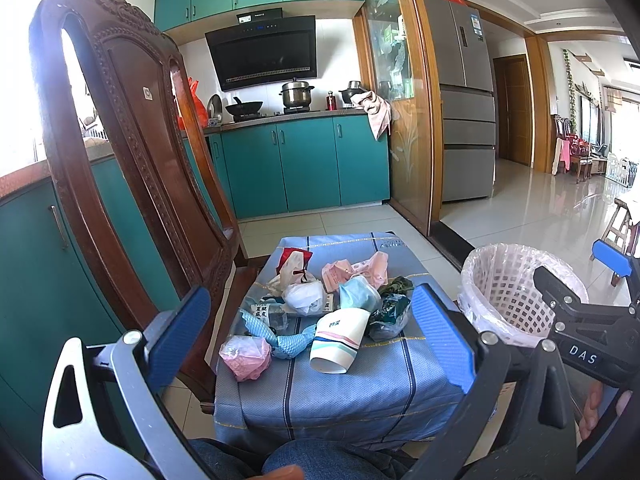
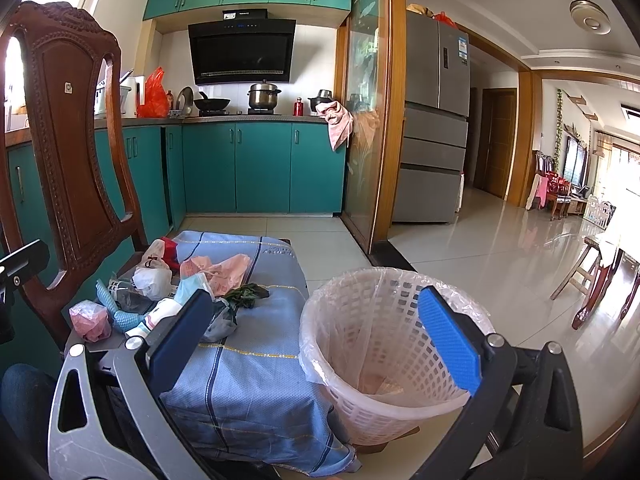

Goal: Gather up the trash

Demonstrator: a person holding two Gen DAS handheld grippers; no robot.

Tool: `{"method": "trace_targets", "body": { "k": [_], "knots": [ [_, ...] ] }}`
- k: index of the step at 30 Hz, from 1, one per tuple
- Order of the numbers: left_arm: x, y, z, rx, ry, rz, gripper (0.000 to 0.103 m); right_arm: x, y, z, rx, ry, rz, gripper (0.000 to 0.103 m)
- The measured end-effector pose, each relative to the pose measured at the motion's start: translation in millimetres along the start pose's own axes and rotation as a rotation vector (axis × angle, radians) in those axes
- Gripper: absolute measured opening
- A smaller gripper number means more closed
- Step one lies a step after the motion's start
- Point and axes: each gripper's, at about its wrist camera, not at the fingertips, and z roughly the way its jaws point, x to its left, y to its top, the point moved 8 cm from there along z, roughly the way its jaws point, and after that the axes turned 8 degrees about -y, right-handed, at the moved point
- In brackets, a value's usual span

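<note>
Left tongs (image 1: 310,340): spread wide, empty, hovering above trash pile. Right tongs (image 2: 320,336): spread wide, empty, above basket rim. Bench (image 1: 352,392): blue-cloth covered, beside carved wooden chair (image 1: 120,128). On bench: paper cup (image 1: 338,338) on side, pink bag wad (image 1: 245,357), blue mesh sleeve (image 1: 276,340), white bag (image 1: 305,298), face mask (image 1: 358,294), pink wrapper (image 1: 352,270), wilted greens (image 2: 248,294). Lined pink wastebasket (image 2: 384,356): on floor, just beside bench.

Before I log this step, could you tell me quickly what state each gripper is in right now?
Left gripper: open, holding nothing, above the trash pile.
Right gripper: open, holding nothing, by the lined basket.
</note>
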Motion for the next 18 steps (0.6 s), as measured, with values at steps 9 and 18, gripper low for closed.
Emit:
{"method": "trace_targets", "body": {
  "k": [9, 18],
  "knots": [
    [0.1, 0.2, 0.3, 0.001, 0.000, 0.000, 0.101, -1.2, 1.0, 0.2, 0.001, 0.000, 0.002, 0.100],
    [0.0, 0.5, 0.3, 0.002, 0.000, 0.000, 0.101, -1.1, 1.8, 1.1, 0.002, 0.000, 0.002, 0.100]
  ]
}}
